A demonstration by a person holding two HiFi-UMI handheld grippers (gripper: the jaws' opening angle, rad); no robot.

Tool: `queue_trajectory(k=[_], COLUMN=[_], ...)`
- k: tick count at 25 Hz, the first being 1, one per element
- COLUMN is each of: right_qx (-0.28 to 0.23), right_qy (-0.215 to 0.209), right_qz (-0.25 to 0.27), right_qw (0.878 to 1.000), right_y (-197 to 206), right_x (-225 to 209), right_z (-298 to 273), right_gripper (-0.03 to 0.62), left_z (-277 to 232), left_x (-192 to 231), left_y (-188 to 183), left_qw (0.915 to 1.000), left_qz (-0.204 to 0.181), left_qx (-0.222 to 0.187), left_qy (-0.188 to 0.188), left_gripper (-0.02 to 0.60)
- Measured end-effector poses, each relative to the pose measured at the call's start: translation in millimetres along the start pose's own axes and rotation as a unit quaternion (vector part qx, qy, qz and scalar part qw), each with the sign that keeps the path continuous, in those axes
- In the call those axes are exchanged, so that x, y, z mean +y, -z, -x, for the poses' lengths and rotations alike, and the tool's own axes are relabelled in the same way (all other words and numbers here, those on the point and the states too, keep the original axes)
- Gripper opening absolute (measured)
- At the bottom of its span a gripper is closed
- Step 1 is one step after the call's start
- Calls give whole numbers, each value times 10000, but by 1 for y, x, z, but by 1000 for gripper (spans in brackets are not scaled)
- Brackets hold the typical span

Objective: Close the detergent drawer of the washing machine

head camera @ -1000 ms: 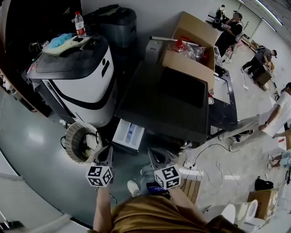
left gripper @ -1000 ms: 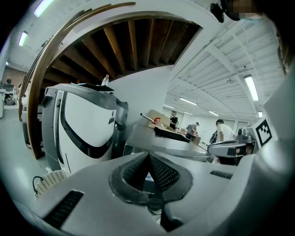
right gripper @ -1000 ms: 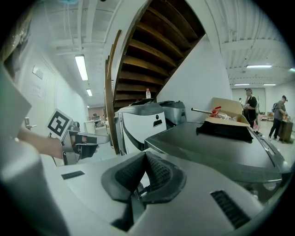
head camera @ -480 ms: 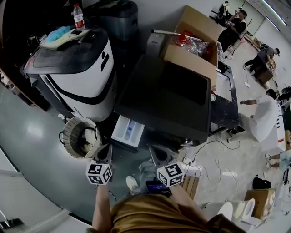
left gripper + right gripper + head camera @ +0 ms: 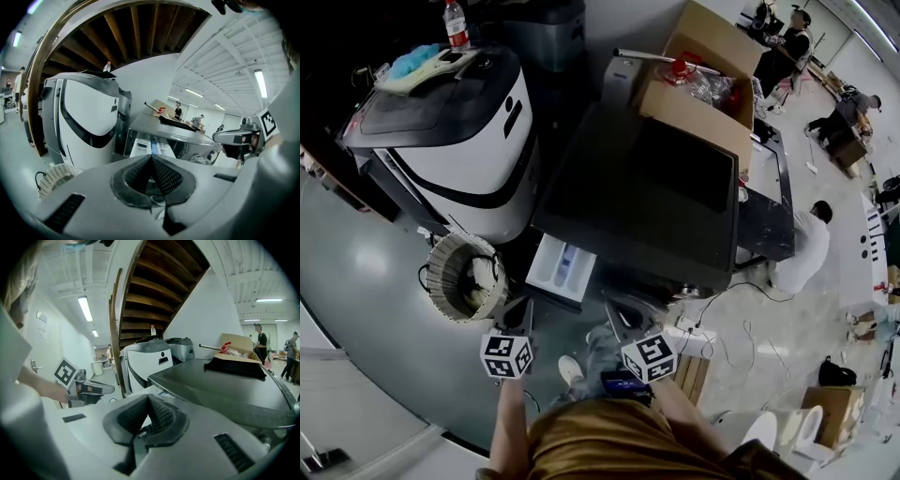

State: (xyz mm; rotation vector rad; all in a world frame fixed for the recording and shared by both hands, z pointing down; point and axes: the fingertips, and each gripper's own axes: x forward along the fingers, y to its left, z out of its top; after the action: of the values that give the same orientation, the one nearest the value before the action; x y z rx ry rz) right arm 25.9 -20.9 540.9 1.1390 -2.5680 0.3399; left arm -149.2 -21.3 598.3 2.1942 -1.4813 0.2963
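Observation:
The dark washing machine (image 5: pixel 647 202) fills the middle of the head view. Its white detergent drawer (image 5: pixel 562 270) stands pulled out from the front left corner, with a blue insert showing. My left gripper (image 5: pixel 524 307) hovers just below and left of the drawer, shut and empty. My right gripper (image 5: pixel 611 309) is shut too, empty, just right of the drawer. Neither touches it. In the left gripper view the drawer (image 5: pixel 146 148) shows straight beyond the closed left gripper (image 5: pixel 151 158). In the right gripper view the right gripper (image 5: pixel 147 397) points at the machine's corner.
A white and grey appliance (image 5: pixel 455 141) stands left of the machine, a bottle (image 5: pixel 456 25) on top. A woven basket (image 5: pixel 465 277) sits on the floor by the left gripper. A cardboard box (image 5: pixel 703 89) lies behind the machine. Cables (image 5: pixel 727 319), a wooden pallet (image 5: pixel 694 373), people at right.
Both grippers have stayed almost in place, shut, near the open drawer. The view has shifted slightly, and a person in white at the right has moved and crouched.

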Motion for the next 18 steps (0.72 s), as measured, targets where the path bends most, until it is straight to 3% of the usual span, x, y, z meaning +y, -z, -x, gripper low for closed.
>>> queue_trajectory(k=[18], right_qx=[355], right_qy=[-30], right_qz=[-31], right_qw=[9994], right_y=[22], right_x=[-10], right_z=[-9], right_gripper=[12], left_z=[-25], left_x=[0], left_y=[30], left_qw=[9988], left_qz=[-96], left_qx=[484], left_qy=[4], left_gripper=[25])
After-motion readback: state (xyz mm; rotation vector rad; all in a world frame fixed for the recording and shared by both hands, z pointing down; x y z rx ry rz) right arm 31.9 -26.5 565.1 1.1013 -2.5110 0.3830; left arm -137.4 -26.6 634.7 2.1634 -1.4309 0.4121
